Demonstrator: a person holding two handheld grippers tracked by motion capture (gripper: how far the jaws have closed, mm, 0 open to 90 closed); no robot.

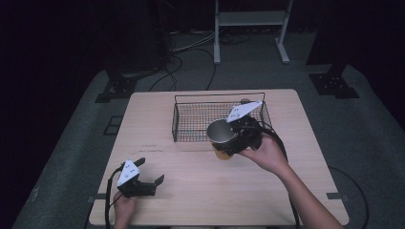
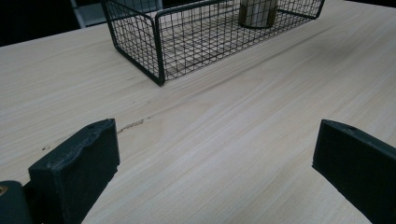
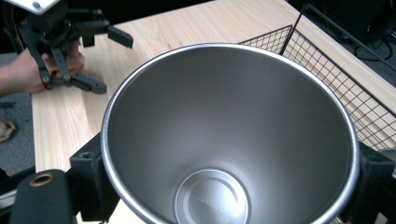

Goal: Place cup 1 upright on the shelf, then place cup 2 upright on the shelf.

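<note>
Your right gripper (image 1: 232, 143) is clamped on a steel cup (image 1: 220, 132). In the right gripper view the two black jaws press against opposite sides of the cup (image 3: 229, 140) just under its rim, and you look straight down into its empty metal interior to the round base. From the high view the cup is lifted off the tabletop (image 1: 157, 162) and hangs over the near long wall of the wire basket (image 1: 191, 121), toward that basket's right end. Its mouth faces up and tilts slightly toward the table's left edge, and an amber-coloured lower part shows beneath the steel rim. Your right hand (image 1: 267, 155) grips the tool from the near right side, the forearm running back to the tabletop's near right corner, and the grey three-cornered plate stands above the cup.

The basket sits in the far half of the tabletop, roughly centred between the left and right edges. In the left gripper view a pale cylindrical object (image 2: 257, 11) shows at the basket's (image 2: 159, 42) far part, cut off by the frame; whether it stands inside or is the held cup seen through the mesh cannot be told.

Your left gripper (image 1: 145, 177) rests near the near left corner of the tabletop, held by your left hand (image 1: 125, 206). Its jaws stand wide apart with bare wood between them, holding nothing. It is well apart from the basket and the cup.
</note>
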